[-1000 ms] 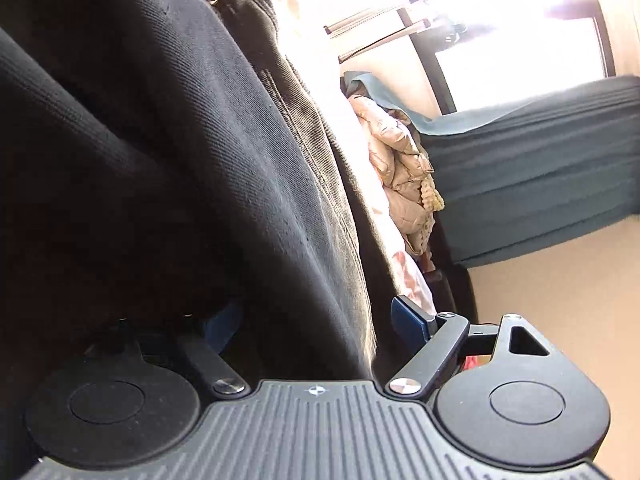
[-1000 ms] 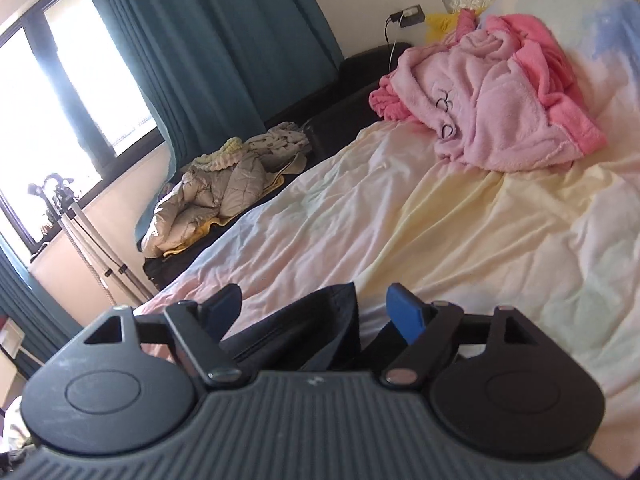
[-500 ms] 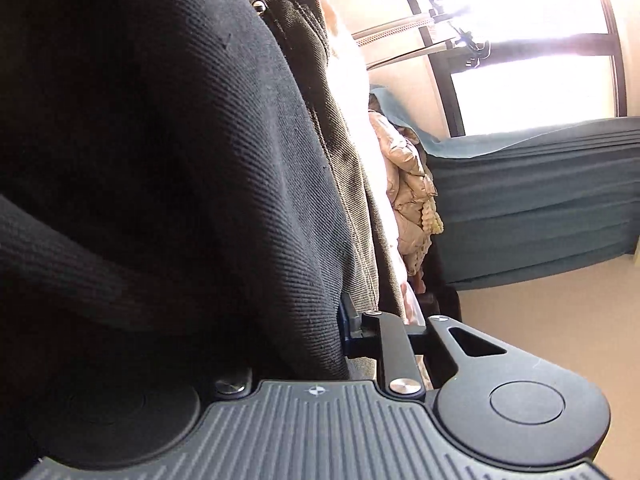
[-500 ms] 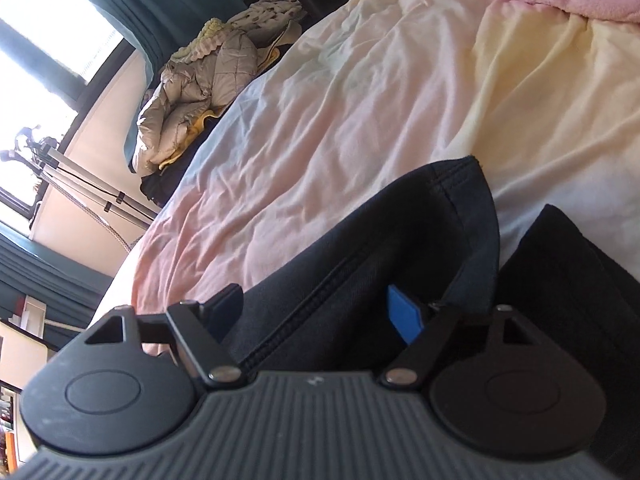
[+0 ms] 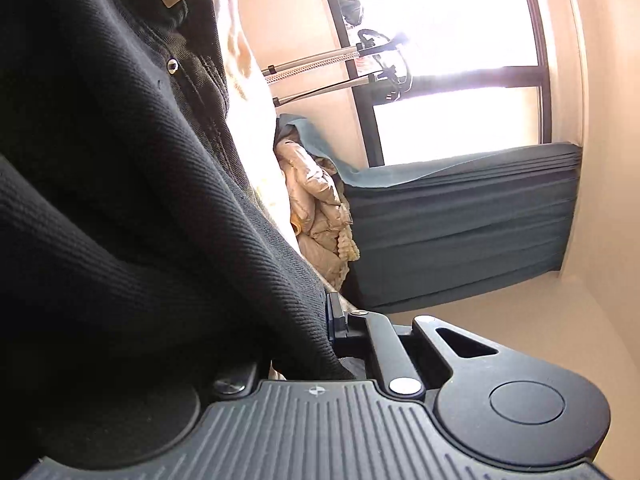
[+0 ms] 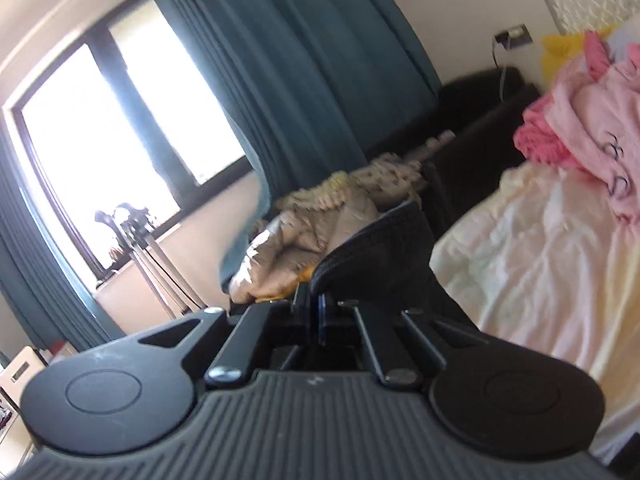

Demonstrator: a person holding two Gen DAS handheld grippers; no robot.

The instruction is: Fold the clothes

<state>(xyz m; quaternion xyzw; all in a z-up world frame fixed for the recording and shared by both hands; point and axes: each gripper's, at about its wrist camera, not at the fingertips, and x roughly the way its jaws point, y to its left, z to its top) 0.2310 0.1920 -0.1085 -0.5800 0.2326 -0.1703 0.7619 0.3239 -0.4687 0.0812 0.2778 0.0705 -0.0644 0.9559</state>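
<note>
Both grippers' jaws have just been closing and now clamp the black garment (image 6: 384,240). The right gripper (image 6: 316,312), wide open around the fabric a second ago, pinches its edge and is raised off the bed (image 6: 540,260). The left gripper (image 5: 326,320) grips a thick fold.

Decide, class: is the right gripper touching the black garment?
Touching. The right wrist view shows the right gripper with its jaws shut on the black garment's edge, which rises from between them.
</note>
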